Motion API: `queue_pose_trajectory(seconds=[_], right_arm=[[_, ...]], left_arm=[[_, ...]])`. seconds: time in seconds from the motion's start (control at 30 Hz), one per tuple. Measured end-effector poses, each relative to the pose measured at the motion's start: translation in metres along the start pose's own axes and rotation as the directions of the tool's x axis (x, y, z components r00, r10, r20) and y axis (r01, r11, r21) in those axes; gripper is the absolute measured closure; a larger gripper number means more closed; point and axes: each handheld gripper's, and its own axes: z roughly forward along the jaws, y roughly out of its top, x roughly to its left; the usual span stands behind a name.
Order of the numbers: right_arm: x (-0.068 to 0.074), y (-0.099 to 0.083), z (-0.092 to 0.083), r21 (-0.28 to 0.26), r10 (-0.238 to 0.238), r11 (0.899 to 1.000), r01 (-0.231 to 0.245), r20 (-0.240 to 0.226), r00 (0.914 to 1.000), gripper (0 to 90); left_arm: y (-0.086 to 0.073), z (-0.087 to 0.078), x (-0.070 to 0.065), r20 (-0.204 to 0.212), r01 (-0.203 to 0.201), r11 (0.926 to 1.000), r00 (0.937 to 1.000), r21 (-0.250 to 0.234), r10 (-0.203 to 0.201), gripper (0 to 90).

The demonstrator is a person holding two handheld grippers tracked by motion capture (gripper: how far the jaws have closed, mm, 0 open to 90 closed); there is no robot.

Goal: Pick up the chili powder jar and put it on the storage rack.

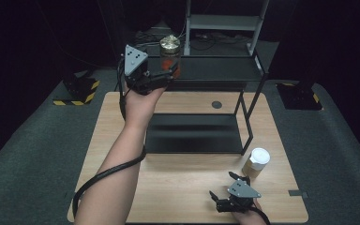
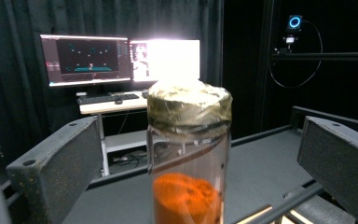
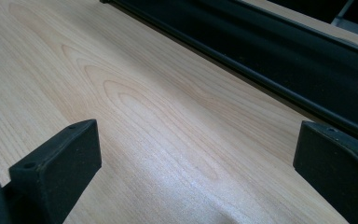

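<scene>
**Setting: recording lab / data-capture studio**

Room is dark, hung all round with black curtains (image 2: 23,18). Grey carpet (image 1: 37,140) underfoot. Wooden tabletop (image 1: 192,187) stands alone mid-floor, carrying a black metal shelf rack (image 1: 201,93).

Yellow-and-black hazard tape on the feet of stands at both sides (image 1: 77,91). A small camera with a glowing blue ring (image 2: 294,22) sits on a black rail, cable looping down from it.

Behind the rack: a desk with two lit monitors (image 2: 86,58), one showing a dark software display, plus a keyboard (image 2: 107,98). Loose cables on the floor (image 1: 206,42) near a white metal frame (image 1: 225,21).
</scene>
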Motion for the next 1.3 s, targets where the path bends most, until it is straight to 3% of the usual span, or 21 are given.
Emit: queue_pose_trajectory(seconds=[0.2, 0.63, 1.0, 1.3], right_arm=[[0.001, 0.000, 0.000, -0.001, -0.006, 1.000, 0.006, 0.004, 1.0000, 0.0], [0.003, 0.001, 0.000, 0.006, -0.014, 1.000, 0.014, 0.009, 0.9999, 0.0], [0.004, 0.002, 0.001, 0.010, -0.023, 1.000, 0.023, 0.012, 0.9997, 0.0], [0.004, 0.002, 0.001, 0.013, -0.023, 1.000, 0.023, 0.011, 0.9997, 0.0]], left_arm=[[-0.010, -0.023, -0.001, -0.003, 0.002, 1.0000, 1.0000, -0.008, -0.003, 0.3], [-0.024, -0.062, -0.004, 0.003, -0.050, 0.9987, 0.9988, -0.010, 0.050, 0.3], [-0.040, -0.089, -0.004, 0.004, -0.049, 0.9988, 0.9988, -0.005, 0.049, 0.3], [-0.062, -0.113, -0.003, 0.002, -0.037, 0.9988, 0.9993, 0.033, 0.037, 0.3]])
